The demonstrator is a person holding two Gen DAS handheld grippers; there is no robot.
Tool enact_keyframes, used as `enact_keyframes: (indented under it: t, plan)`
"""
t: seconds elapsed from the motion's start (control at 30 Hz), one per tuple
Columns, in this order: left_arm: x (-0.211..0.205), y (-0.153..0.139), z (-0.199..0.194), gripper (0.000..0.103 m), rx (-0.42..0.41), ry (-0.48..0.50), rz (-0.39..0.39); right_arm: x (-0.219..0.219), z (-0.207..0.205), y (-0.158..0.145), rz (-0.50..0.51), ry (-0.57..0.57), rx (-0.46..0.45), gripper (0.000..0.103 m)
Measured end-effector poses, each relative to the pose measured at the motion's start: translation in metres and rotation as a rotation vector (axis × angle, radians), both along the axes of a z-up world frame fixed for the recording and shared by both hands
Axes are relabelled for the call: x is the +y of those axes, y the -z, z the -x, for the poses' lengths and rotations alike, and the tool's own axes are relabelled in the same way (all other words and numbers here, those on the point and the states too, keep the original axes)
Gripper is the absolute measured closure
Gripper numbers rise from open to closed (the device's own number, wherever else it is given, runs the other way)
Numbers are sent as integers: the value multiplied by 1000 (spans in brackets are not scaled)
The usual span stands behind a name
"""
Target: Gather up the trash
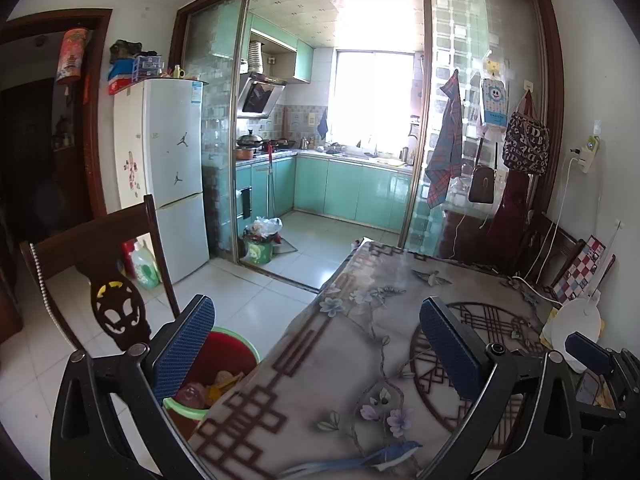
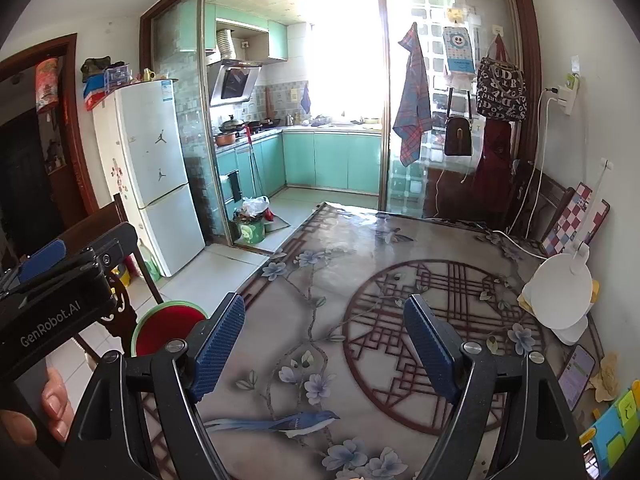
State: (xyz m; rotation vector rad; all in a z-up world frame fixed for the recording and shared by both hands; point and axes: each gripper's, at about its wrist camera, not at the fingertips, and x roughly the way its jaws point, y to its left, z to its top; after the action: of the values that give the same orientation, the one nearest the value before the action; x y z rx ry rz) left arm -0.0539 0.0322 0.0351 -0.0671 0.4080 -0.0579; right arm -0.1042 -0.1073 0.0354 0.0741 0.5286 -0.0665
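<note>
Dining room, pale glossy floor tiles, opening through sliding glass doors onto a kitchen with teal cabinets.

1. Table (image 2: 304,312): covered in a smooth, shiny printed cloth; brown lattice roundel, pale flowers, blue bird.
2. Trash bin (image 1: 236,354): round plastic, red inside with a light-green rim, standing on the floor against the table's left edge, beside a dark carved wooden chair (image 1: 100,264). Inside lie crumpled scraps, yellowish and pinkish, details unclear.
3. Left gripper (image 1: 316,356): 2 black arms with blue knurled pads, jaws spread wide, nothing between them. Its left pad sits over the bin's mouth, its right pad over the table.
4. Right gripper (image 2: 326,350): same build, jaws wide apart and empty, above the cloth; the bin lies to its left, beyond the table edge, partly hidden by the left pad.
5. Crumpled yellowish paper (image 2: 606,376): on the table's far right edge near a phone (image 2: 576,376), well right of the right gripper.
6. White round lamp base (image 2: 560,292), matte plastic.
7. White 2-door fridge (image 1: 176,168).
8. Second bin (image 1: 260,246), green, overfilled, at the kitchen threshold.
</note>
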Motion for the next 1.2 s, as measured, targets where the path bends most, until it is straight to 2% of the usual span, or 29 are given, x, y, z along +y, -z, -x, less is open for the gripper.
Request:
enact_keyframes:
  t: [0.47,1.2]
  plan:
    - [-3,-3,-3,0,-26,-19,-20,-3,0,0,-1,6,1,21]
    - [-2,8,-6,0,-5,-4,-25,-6,0,4,-1,11,8,21]
